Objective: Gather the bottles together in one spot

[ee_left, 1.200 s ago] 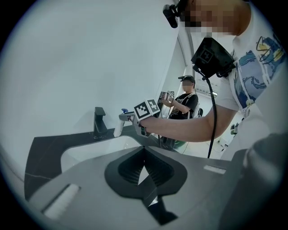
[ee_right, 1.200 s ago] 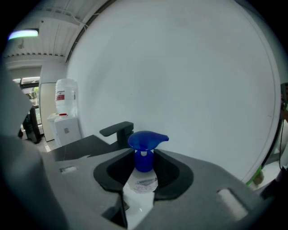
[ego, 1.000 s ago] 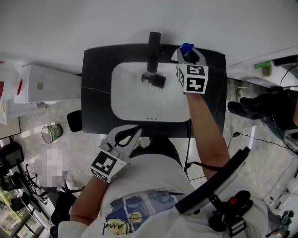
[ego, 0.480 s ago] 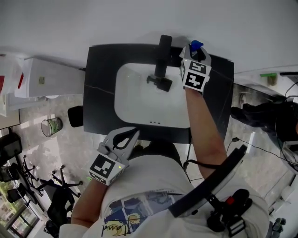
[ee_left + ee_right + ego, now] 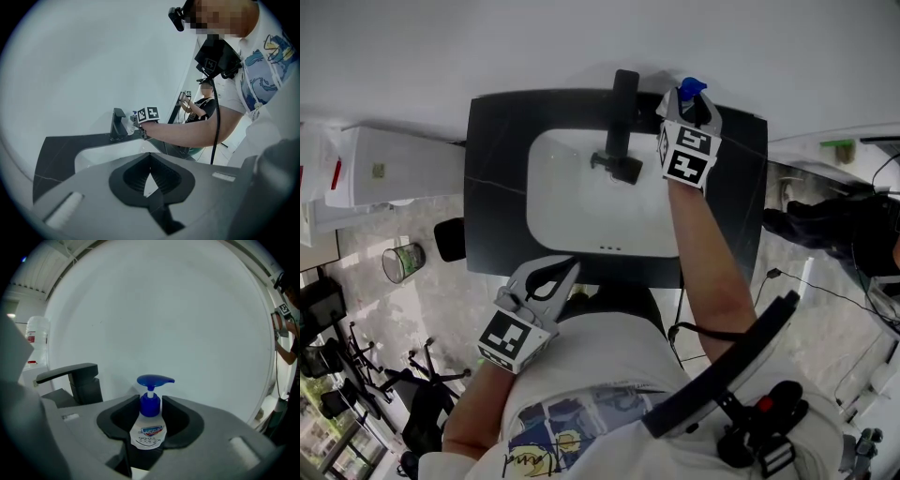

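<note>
Now outstretched right tongs (image 5: 688,108), just opening, clasp bottle (image 5: 149,431).

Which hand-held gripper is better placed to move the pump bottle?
Right: the right hand-held gripper has the pump bottle between its jaws; the left hand-held gripper is shut, empty, across the sink.

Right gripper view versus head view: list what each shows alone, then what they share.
Right gripper view only: the printed label on the pump bottle. Head view only: the left gripper and the person's shirt. Both: the bottle's blue pump, the black faucet and the right gripper, its jaws just eased wider around the bottle.
</note>
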`<state>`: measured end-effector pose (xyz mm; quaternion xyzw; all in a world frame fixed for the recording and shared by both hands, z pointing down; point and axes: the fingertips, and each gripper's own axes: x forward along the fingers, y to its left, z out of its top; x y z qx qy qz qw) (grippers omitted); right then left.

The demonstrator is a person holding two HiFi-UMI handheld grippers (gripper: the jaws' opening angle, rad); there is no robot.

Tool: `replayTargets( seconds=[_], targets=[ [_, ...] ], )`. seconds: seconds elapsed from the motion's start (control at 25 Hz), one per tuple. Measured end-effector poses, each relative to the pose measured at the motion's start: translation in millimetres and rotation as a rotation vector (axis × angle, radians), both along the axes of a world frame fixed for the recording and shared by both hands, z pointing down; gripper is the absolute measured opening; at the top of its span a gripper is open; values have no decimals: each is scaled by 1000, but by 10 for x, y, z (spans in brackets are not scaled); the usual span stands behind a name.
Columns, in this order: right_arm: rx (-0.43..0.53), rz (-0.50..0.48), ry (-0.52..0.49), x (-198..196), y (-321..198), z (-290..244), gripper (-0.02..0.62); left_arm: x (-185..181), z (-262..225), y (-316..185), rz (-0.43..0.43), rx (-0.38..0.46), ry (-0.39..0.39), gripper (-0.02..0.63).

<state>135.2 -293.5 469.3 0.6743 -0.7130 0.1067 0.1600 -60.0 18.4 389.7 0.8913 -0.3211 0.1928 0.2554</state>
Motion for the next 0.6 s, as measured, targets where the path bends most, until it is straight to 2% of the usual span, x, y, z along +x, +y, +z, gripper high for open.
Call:
replayTargets(
  seconds=[0.4,0.6],
  targets=[
    [12,-27,-24,31,94,2,177,14,3,71,27,4,-3,2],
    [18,-57,-55,32,121,11,218,70,-7,98,48,-7,-1,2]
  ],
)
